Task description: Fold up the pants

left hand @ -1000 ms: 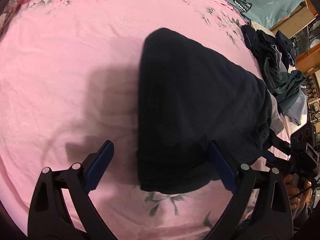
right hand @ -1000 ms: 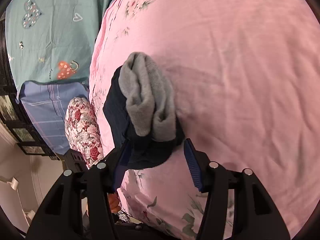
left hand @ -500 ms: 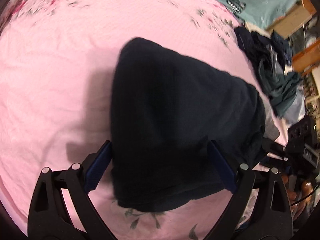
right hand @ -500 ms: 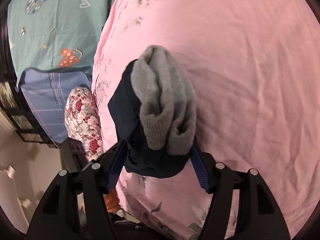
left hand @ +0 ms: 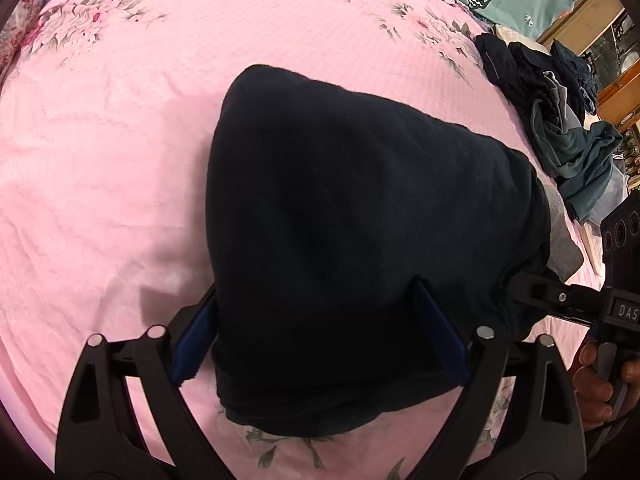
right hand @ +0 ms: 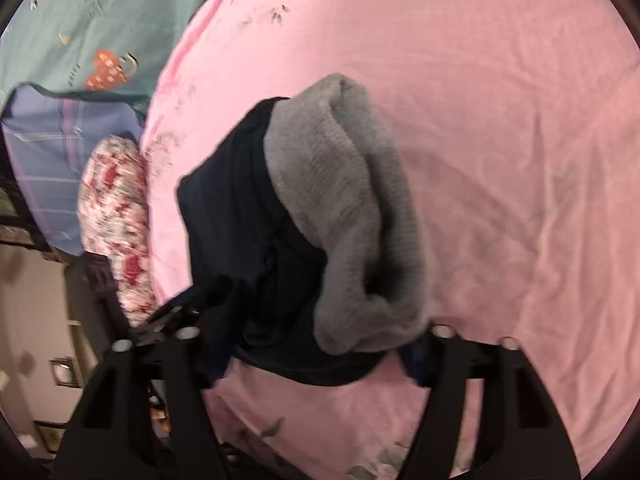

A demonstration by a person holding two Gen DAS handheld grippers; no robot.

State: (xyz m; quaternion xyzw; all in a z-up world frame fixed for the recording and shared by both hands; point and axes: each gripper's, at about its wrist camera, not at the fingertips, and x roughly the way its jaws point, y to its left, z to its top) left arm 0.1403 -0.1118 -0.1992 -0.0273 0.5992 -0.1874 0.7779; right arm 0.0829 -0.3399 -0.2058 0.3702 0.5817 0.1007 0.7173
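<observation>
The dark navy pants (left hand: pixel 360 240) lie folded into a thick bundle on the pink floral bedsheet (left hand: pixel 120 140). In the right wrist view the bundle (right hand: pixel 240 232) shows its grey ribbed waistband (right hand: pixel 352 216) at the end. My left gripper (left hand: pixel 316 340) is open, with its blue-padded fingers on either side of the bundle's near end. My right gripper (right hand: pixel 316 344) is open around the waistband end; the cloth hides its fingertips. It also shows in the left wrist view (left hand: pixel 560 300) at the bundle's right end.
A heap of dark clothes (left hand: pixel 560 120) lies at the bed's right edge. A teal patterned cover (right hand: pixel 88 20), a blue plaid cloth (right hand: pixel 48 160) and a red floral pillow (right hand: pixel 116 220) lie beyond the bed's far side. Wooden furniture (left hand: pixel 592 12) stands behind.
Both grippers have pushed forward onto the bundle, so it now sits between their fingers. The bundle has shifted a little on the sheet.
</observation>
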